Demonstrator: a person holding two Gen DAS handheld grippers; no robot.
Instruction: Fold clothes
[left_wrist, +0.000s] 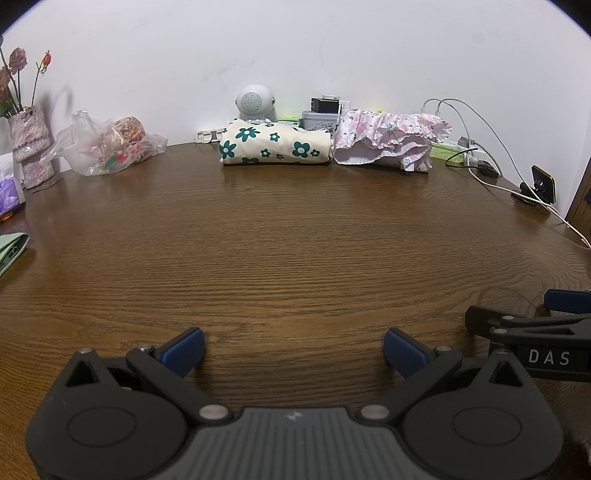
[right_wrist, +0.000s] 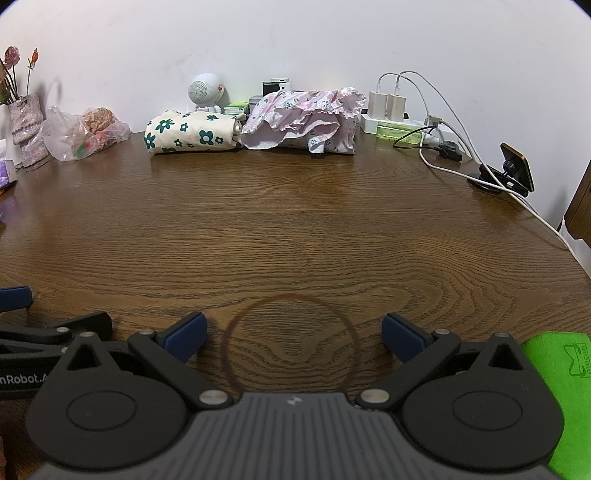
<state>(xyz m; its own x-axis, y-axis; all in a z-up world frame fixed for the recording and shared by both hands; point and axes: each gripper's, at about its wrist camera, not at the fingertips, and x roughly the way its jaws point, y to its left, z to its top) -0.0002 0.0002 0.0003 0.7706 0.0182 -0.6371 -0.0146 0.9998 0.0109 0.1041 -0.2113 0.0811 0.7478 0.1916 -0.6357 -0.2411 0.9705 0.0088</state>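
Table is showing dark brown wood grain, with a faint ring mark near the front. Folded cloth is showing cream with teal flowers. Crumpled garment is showing pale pink floral print. Wall is reading plain white. Both grippers, left and right, are showing black bodies with blue pads. Mat is showing bright green.

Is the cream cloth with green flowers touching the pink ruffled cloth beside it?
Touching. In the right wrist view, the cream cloth meets the pink ruffled cloth with no table showing between them.
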